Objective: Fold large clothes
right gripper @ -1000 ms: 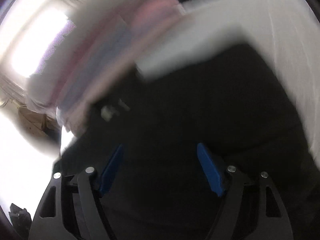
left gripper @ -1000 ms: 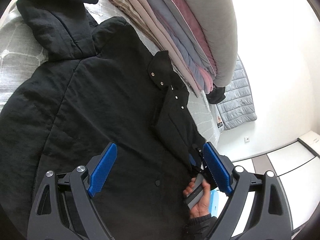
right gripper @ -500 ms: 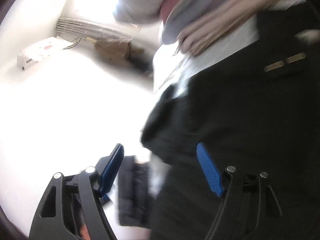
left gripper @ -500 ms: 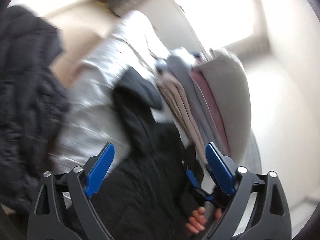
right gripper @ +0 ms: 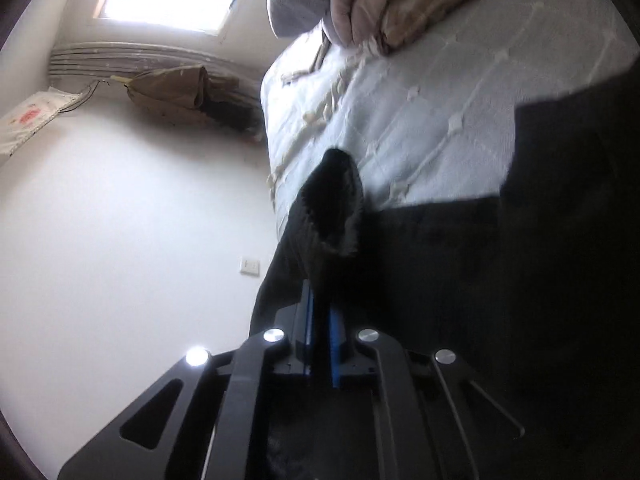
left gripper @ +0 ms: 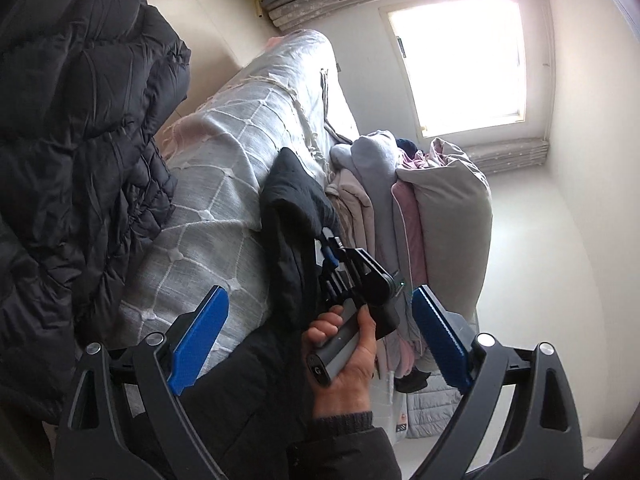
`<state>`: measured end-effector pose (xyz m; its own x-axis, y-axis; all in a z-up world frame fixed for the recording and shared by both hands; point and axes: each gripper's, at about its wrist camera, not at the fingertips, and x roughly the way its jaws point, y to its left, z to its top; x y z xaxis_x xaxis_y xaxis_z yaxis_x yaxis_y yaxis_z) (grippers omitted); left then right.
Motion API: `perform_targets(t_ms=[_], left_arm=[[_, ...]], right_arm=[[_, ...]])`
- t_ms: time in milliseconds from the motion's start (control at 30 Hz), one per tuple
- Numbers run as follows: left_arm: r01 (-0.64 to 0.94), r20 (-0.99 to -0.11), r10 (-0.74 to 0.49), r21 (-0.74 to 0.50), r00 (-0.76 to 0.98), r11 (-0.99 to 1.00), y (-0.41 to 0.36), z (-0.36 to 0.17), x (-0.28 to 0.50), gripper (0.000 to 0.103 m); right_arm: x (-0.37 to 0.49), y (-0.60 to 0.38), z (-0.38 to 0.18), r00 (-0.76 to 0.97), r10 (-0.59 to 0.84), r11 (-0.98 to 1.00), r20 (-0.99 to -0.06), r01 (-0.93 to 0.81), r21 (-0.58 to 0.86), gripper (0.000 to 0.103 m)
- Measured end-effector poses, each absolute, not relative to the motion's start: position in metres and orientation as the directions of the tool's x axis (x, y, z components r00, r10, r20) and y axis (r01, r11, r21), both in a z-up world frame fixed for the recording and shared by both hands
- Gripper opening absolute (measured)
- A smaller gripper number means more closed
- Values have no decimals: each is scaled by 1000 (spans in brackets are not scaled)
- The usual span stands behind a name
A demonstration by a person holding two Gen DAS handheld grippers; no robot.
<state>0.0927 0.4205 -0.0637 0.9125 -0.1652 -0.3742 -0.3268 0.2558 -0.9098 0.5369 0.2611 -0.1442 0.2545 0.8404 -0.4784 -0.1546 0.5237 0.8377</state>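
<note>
Right gripper [right gripper: 320,344] just snapped closed, fingers [right gripper: 335,348] pinching the black coat [right gripper: 460,280] edge on the bed [right gripper: 420,120]. Left gripper [left gripper: 316,340] wide, empty. Grip secured; fold can start.

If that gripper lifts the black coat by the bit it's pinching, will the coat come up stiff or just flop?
Probably flop: the black coat already drapes and creases over the bed. It looks padded, so likely bulky and fairly heavy. The right gripper pinches only an edge, so the rest may drag.
</note>
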Motion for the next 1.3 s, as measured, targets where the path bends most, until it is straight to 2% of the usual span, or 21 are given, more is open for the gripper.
perform_targets(t_ms=[100, 300, 400, 500, 633, 767, 900, 1000, 1067, 1167, 1233, 1300], left_arm=[[-325, -373, -170, -910, 912, 256, 420, -65, 93, 89], [-340, -396, -176, -899, 901, 278, 414, -67, 96, 89], [-344, -406, -194, -894, 893, 287, 409, -68, 100, 89], [-345, -416, -223, -891, 882, 297, 400, -71, 105, 89], [-349, -435, -247, -878, 866, 327, 386, -73, 112, 89], [-354, -455, -272, -868, 848, 349, 374, -76, 120, 89], [-361, -472, -289, -859, 833, 363, 365, -78, 126, 89], [-364, -485, -292, -849, 825, 382, 360, -79, 130, 89], [-368, -492, -294, -845, 820, 389, 358, -80, 132, 89], [-373, -494, -300, -846, 816, 380, 358, -82, 133, 89], [-373, -493, -303, -848, 816, 376, 358, -82, 133, 89], [-369, -491, -303, -848, 817, 380, 358, -81, 133, 89]], right_arm=[[520, 247, -118, 302, 839, 522, -452, -215, 826, 6], [455, 184, -13, 465, 822, 542, -328, -466, 699, 6], [420, 124, 17, 556, 783, 581, -278, -494, 647, 6], [390, 43, 29, 673, 692, 659, -262, -439, 611, 6], [363, -54, 8, 783, 550, 729, -290, -280, 625, 6], [321, -122, -50, 816, 412, 780, -405, -86, 620, 6], [306, -149, -140, 744, 401, 738, -535, 84, 670, 6], [306, -152, -179, 688, 434, 687, -581, 164, 707, 9], [298, -157, -189, 689, 457, 641, -563, 184, 745, 10], [293, -163, -189, 672, 505, 596, -542, 183, 782, 23], [287, -173, -181, 687, 516, 550, -511, 192, 813, 41], [273, -185, -175, 715, 489, 520, -499, 221, 825, 51]])
